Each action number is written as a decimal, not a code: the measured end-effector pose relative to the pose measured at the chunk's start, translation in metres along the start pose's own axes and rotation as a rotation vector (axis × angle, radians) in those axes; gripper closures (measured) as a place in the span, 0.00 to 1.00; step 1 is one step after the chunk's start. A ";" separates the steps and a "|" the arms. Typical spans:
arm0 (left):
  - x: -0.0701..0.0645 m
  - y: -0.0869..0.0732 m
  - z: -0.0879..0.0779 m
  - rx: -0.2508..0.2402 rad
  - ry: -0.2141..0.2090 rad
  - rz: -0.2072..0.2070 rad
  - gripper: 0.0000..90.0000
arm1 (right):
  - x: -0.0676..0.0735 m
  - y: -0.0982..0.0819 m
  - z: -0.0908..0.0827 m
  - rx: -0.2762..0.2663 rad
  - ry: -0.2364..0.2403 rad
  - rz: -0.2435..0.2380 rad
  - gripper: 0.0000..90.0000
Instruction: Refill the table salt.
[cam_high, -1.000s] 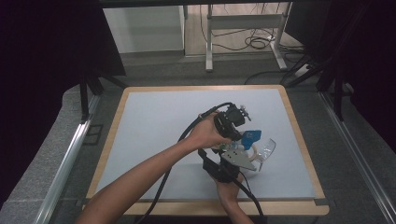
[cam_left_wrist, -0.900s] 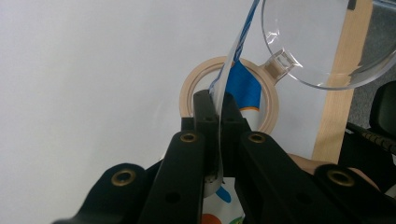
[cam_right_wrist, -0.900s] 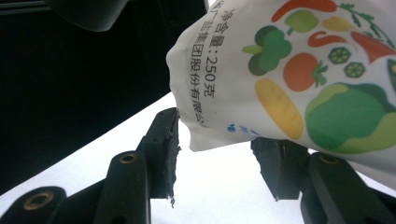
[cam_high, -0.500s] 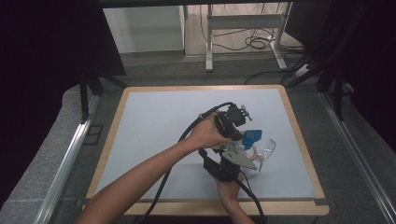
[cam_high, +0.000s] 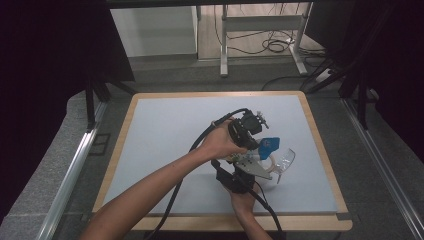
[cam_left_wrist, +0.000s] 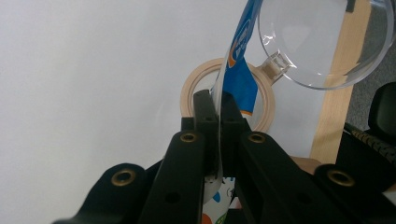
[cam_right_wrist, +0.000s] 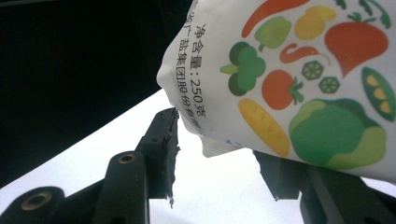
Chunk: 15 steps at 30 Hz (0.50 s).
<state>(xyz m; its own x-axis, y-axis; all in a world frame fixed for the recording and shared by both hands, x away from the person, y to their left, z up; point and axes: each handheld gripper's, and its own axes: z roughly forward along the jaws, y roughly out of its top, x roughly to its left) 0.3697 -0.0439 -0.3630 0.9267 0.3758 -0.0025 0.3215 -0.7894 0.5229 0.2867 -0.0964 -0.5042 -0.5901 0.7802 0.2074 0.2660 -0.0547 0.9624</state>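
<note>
Right, my left gripper (cam_left_wrist: 218, 105) has its black jaws pinched tight on the thin edge of a white plastic pouch with a blue end (cam_left_wrist: 239, 70) and printed vegetables. In the left gripper view that edge runs up between the jaws, with a pale wooden ring (cam_left_wrist: 189, 93) lying flat on the table behind and a clear plastic scoop-like bowl (cam_left_wrist: 327, 42) near the wooden table edge (cam_left_wrist: 334, 107).

My right gripper (cam_right_wrist: 219, 154) stands about half open, its jaws either side of the pouch's (cam_right_wrist: 299, 70) lower corner; I cannot tell whether the pads actually press it.

From the high view, both grippers (cam_high: 245, 127) (cam_high: 240, 175) meet over the right-hand part of the light grey mat (cam_high: 165, 130), with the pouch (cam_high: 269, 146) held up between them, just above the ring and clear bowl (cam_high: 285, 159).
</note>
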 end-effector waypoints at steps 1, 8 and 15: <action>0.000 0.000 0.000 0.000 0.001 0.001 1.00 | 0.000 -0.001 0.000 -0.002 -0.002 0.001 0.58; -0.003 0.003 0.004 0.009 0.003 0.005 1.00 | -0.003 -0.002 0.001 0.001 -0.002 0.011 0.57; -0.003 0.004 0.006 0.019 0.003 0.006 1.00 | -0.003 -0.002 0.001 -0.001 0.003 0.011 0.57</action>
<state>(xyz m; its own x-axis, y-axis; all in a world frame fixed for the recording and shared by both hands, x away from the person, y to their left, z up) 0.3694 -0.0514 -0.3656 0.9280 0.3725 0.0034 0.3196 -0.8008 0.5066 0.2890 -0.0983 -0.5065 -0.5898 0.7774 0.2184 0.2717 -0.0637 0.9603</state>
